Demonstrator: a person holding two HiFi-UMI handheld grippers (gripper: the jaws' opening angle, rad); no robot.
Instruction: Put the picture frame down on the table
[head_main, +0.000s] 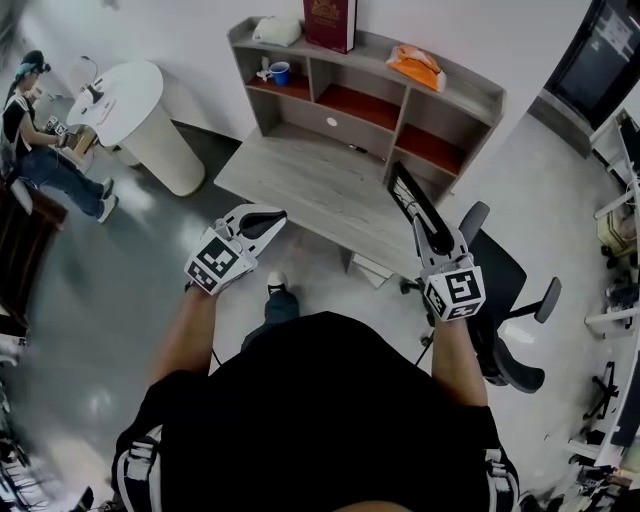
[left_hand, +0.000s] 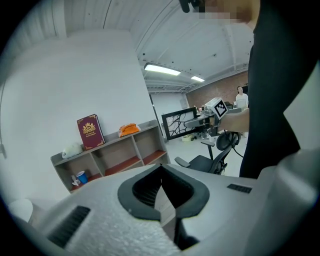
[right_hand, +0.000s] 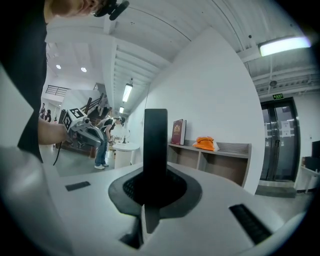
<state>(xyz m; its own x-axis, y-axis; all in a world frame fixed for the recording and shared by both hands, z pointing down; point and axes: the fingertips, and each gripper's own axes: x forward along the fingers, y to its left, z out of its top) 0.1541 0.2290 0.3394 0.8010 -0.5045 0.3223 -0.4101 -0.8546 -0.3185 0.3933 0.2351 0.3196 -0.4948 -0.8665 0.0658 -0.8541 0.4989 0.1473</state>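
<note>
the right gripper (head_main: 437, 245) is clamping its fingers on one edge of the picture frame (head_main: 408, 195). the frame is black and is riding in the air, tilted, over the near right edge of the tabletop (head_main: 300, 185), not yet resting on it as far as i can judge. the left gripper (head_main: 268, 217) is hovering off the near left side of the tabletop with its fingers drawn together on nothing. what is worrying me is that one-edge grip: the frame is sticking far out beyond the fingers, so it could be swinging or slipping as it goes down. a low corner could also be catching the tabletop's near edge. if it is let go this close to that edge, or while tilted, it could be slapping down hard or sliding off onto the floor. the free gripper is doing nothing to steady it. around it, the shelf unit (head_main: 480, 100) is standing along the back of the tabletop, carrying a red book (head_main: 330, 20), an orange thing (head_main: 415, 65) and a blue cup (head_main: 280, 72). a small dark thing (head_main: 355, 148) is lying on the tabletop just in front of the shelves. an office chair (head_main: 500, 275) is sitting just off the tabletop's right side, close to the working arm, and might be crowding it. a seated person (head_main: 40, 150) and a round white table (head_main: 135, 100) are well off to the tabletop's left. the middle of the tabletop is lying bare.
</note>
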